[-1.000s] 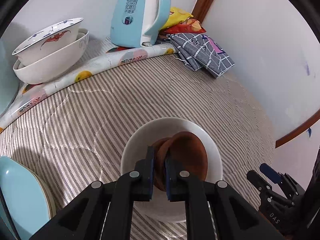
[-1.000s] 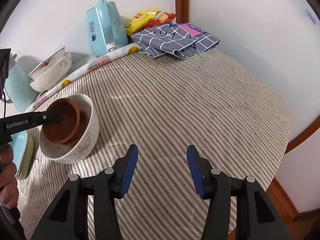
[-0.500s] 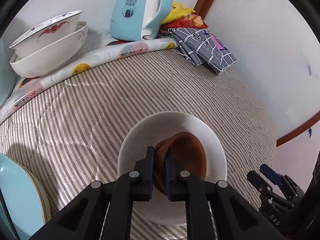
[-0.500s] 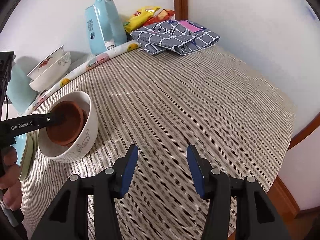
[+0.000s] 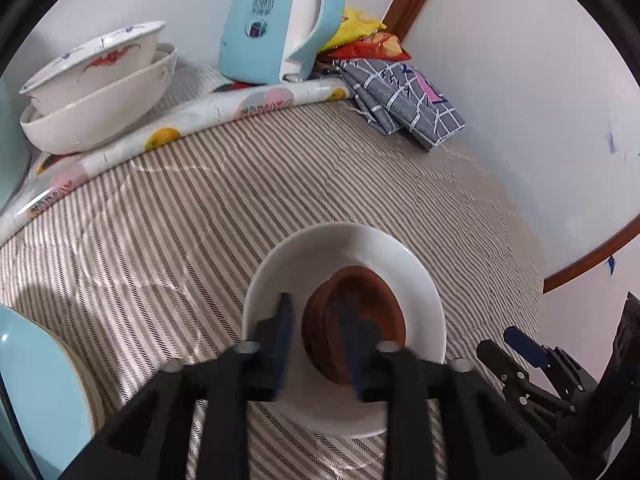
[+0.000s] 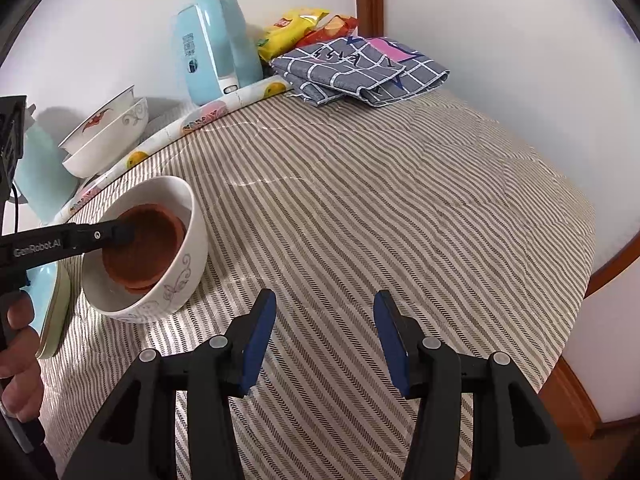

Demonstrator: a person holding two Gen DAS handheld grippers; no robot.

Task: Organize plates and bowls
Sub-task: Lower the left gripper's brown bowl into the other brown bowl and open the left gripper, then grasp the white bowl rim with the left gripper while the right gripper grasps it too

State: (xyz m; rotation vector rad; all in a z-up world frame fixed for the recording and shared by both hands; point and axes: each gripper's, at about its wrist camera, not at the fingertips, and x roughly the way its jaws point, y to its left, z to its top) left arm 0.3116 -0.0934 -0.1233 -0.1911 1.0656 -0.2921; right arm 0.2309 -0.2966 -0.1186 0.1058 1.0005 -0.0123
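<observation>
Straddling brown bowl (image 5: 360, 312) rim, left gripper (image 5: 316, 332) fingers parted | right gripper (image 6: 324, 336) fingers wide, empty

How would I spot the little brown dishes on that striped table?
Start at the striped tablecloth and go to its left side, where a white bowl with a grey flourish stands. The brown dishes sit stacked inside it, the only reddish-brown, unglazed-looking pieces; the other bowls are white.

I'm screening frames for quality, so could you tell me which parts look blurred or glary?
Left wrist view: the left tongs are motion-blurred over the brown bowl; everything else is sharp. Right wrist view: the right tongs are crisp, with faint sheen on the striped cloth.
</observation>
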